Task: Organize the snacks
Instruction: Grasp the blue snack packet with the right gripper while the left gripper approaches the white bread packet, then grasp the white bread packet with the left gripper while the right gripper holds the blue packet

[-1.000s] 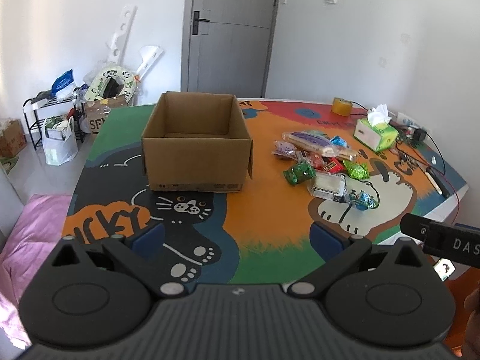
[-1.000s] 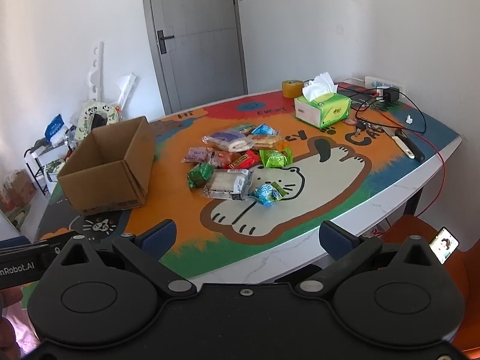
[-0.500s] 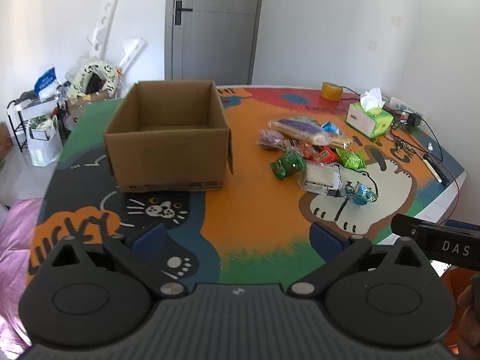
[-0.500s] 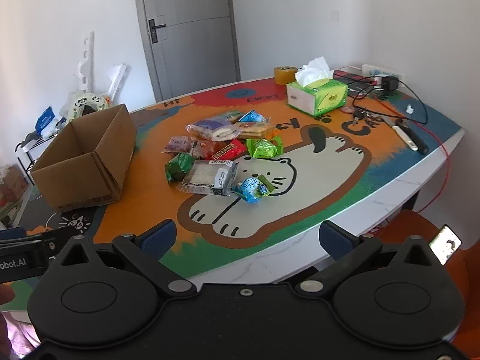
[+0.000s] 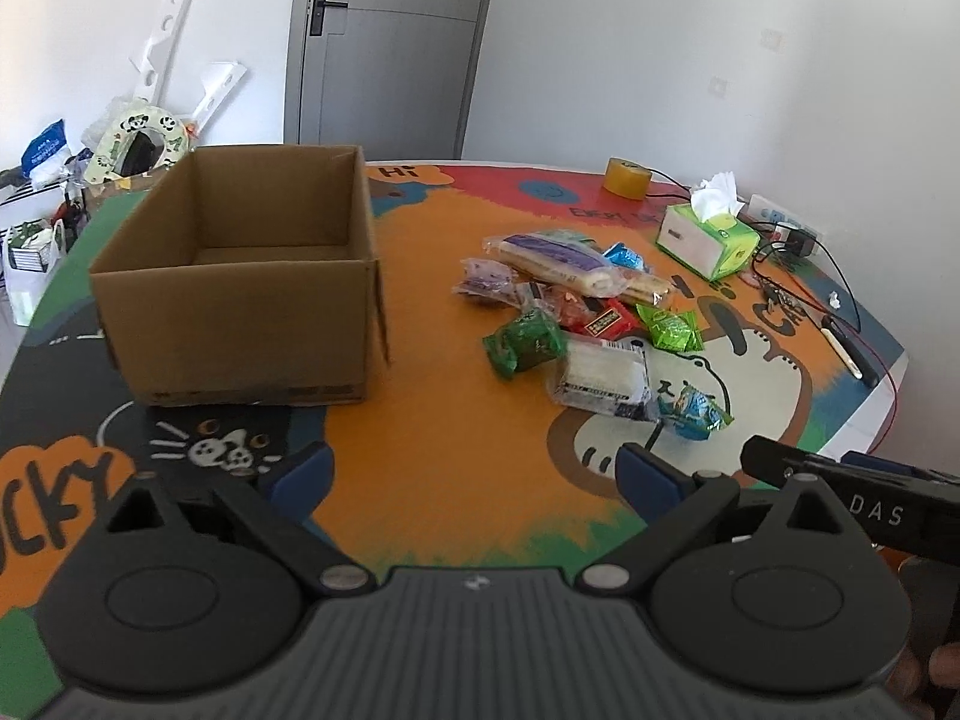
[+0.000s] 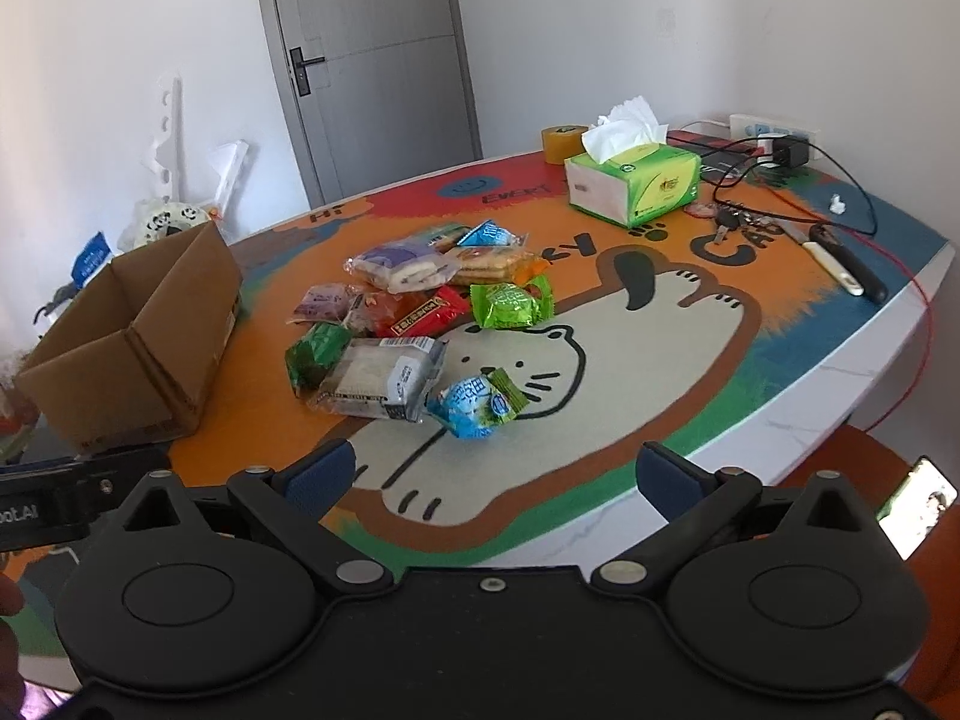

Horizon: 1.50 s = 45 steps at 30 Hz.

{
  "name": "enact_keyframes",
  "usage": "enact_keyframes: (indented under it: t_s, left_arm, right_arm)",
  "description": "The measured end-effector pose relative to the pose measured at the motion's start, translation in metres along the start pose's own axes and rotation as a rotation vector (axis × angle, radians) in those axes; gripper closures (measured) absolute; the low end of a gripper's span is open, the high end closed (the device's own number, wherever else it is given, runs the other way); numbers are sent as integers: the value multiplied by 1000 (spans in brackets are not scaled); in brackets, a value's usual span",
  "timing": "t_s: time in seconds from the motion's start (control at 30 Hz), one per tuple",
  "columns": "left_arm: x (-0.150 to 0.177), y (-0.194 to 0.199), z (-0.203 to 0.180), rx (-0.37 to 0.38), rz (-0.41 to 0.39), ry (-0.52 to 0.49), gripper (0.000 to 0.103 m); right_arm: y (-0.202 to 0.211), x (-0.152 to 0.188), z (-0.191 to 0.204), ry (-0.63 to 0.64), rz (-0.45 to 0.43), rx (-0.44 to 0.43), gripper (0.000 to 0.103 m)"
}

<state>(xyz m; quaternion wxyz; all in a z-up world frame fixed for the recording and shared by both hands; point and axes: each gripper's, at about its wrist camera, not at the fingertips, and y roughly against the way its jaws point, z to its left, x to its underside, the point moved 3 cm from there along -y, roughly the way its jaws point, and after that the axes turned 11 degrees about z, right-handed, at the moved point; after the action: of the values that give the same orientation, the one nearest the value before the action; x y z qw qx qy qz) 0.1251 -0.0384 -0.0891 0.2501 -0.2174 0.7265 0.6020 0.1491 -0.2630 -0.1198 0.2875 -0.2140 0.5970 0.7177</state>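
An open, empty cardboard box point(image 5: 240, 282) stands on the table's left; it also shows in the right wrist view point(image 6: 129, 339). A pile of wrapped snacks lies to its right: a blue-green candy pack point(image 6: 477, 402), a clear-wrapped white biscuit pack point(image 6: 384, 381), a dark green pack point(image 5: 525, 342), a light green pack point(image 6: 510, 303), a red pack point(image 6: 429, 315) and a long purple-labelled pack point(image 5: 555, 255). My left gripper point(image 5: 474, 471) is open and empty, over the near table edge. My right gripper point(image 6: 498, 474) is open and empty, just short of the blue-green pack.
The table point(image 6: 810, 372) carries a bright cartoon cat mat. A green tissue box point(image 6: 636, 180), a tape roll point(image 6: 561, 141), keys, cables with a charger point(image 6: 786, 150) and a black-handled tool point(image 6: 846, 267) lie at the far right. Clutter stands on the floor beyond the box.
Both grippers have moved forward toward the table; the box and snack pile appear larger and closer. Both stay open and empty.
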Motion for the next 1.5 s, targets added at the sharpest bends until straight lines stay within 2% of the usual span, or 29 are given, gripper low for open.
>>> enact_keyframes:
  t_s: [0.5, 0.67, 1.03, 1.2, 1.5]
  left_arm:
    - [-21, -49, -18, 68, 62, 16, 24]
    - [-31, -63, -27, 83, 79, 20, 28]
    - [-47, -86, -38, 103, 116, 21, 28]
    - [-52, -95, -47, 108, 128, 9, 28]
    - [-58, -108, -69, 94, 136, -49, 26]
  right_arm:
    - [-51, -18, -8, -6, 90, -103, 48]
    - [-65, -26, -12, -12, 111, -118, 49]
    - [-87, -43, -19, -9, 130, -131, 48]
    - [-88, -44, -24, -19, 122, -172, 65]
    - [-85, -44, -45, -56, 95, -140, 67]
